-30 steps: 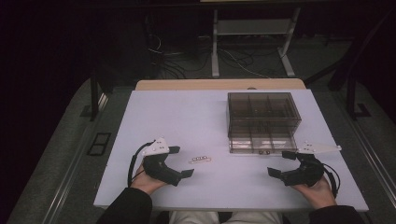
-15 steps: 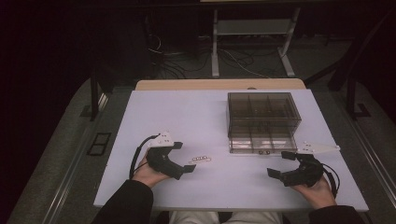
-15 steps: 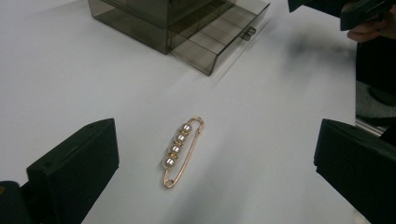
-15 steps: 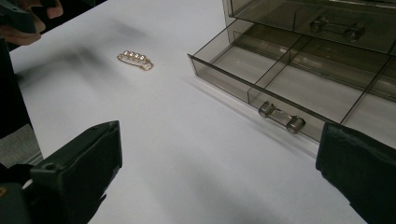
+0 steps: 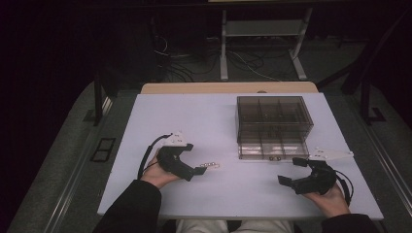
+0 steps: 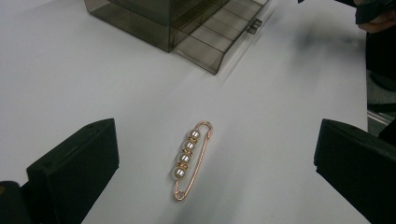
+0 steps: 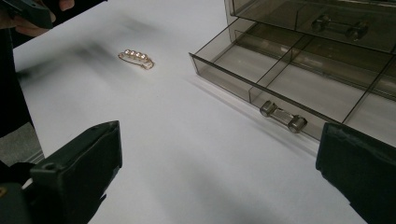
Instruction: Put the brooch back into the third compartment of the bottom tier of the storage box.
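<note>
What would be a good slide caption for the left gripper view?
Open left tool lined up on a pearl brooch pin lying on the white table.

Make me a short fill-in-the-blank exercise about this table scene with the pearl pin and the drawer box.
1. The pin carries ____ pearls on its gold wire.
2. The bottom drawer of the smoky plastic box is pulled ____.
3. The pin lies on the white table between the jaws of the ____ gripper.
4. The right gripper holds nothing; its jaws stand ____.

Missing words: four; open; left; open
</note>
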Demonstrator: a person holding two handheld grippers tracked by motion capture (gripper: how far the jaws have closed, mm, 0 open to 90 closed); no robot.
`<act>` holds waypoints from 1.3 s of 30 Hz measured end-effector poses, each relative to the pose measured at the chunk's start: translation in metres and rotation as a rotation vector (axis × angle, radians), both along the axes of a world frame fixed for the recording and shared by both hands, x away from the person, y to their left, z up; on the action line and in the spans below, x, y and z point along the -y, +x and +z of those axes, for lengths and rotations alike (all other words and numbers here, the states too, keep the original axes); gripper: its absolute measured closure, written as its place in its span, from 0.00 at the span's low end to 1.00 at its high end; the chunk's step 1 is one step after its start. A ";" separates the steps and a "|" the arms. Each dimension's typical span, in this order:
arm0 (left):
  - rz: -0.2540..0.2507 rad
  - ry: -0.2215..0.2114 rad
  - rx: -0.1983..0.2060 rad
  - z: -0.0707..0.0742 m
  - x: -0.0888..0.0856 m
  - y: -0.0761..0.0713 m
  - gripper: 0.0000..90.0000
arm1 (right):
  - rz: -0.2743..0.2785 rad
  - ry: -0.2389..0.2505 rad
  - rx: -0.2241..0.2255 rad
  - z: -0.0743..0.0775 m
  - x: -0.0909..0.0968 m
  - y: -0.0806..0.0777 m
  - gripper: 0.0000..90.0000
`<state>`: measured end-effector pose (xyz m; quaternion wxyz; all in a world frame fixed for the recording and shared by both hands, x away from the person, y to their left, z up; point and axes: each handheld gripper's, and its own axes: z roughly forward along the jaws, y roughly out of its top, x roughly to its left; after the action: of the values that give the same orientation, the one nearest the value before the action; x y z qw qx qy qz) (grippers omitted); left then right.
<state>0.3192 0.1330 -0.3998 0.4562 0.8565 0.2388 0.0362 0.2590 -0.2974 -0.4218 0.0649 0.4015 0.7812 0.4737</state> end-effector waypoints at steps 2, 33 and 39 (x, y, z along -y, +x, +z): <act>-0.003 0.006 -0.002 0.000 0.001 0.001 0.00 | 0.000 -0.001 -0.002 0.000 0.000 0.000 0.00; -0.090 0.133 -0.045 -0.007 0.029 0.025 0.00 | 0.013 -0.008 -0.002 0.000 -0.001 -0.001 0.00; -0.115 0.167 -0.059 -0.010 0.035 0.029 0.00 | 0.016 -0.010 -0.004 -0.001 -0.002 -0.001 0.00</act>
<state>0.3481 0.0979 -0.4100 0.3773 0.9045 0.1987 0.0044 0.2585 -0.2955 -0.4224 0.0615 0.3959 0.7867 0.4696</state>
